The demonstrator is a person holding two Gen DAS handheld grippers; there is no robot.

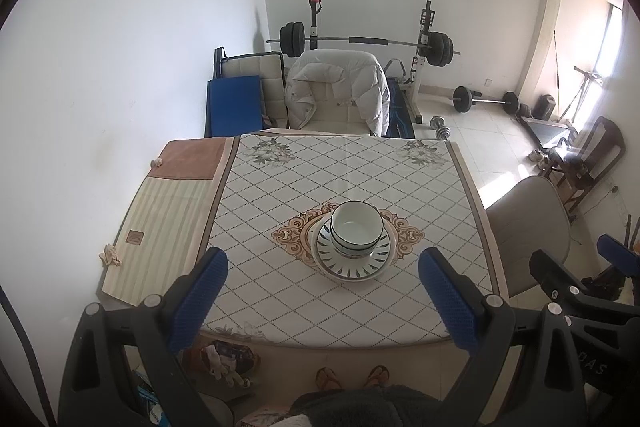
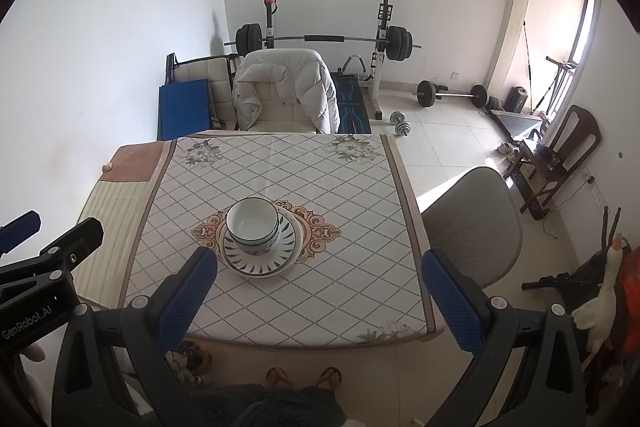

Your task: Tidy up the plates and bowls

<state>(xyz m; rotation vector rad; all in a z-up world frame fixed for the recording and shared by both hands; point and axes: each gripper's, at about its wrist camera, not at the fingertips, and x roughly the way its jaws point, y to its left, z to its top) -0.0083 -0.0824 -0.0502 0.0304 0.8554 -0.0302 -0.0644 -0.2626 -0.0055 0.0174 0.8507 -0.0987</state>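
White bowls with dark rims [image 1: 356,231] [image 2: 253,229] sit nested on stacked plates with dark leaf marks [image 1: 352,263] [image 2: 260,259] at the middle of the table [image 1: 280,195] [image 2: 340,267]. My left gripper [image 1: 322,301] is open and empty, held back above the table's near edge, with the stack ahead between its blue fingers. My right gripper [image 2: 320,301] is open and empty, also above the near edge, with the stack ahead to its left. The right gripper shows at the right of the left wrist view [image 1: 580,279]; the left one shows at the left of the right wrist view [image 2: 44,259].
A chair draped with a white jacket [image 1: 340,91] [image 2: 286,87] stands at the table's far side. A grey chair [image 1: 528,227] [image 2: 476,223] stands at its right. A barbell rack [image 1: 368,43] and weights lie beyond. Crumpled tissues [image 1: 110,255] lie at the left cloth's edge.
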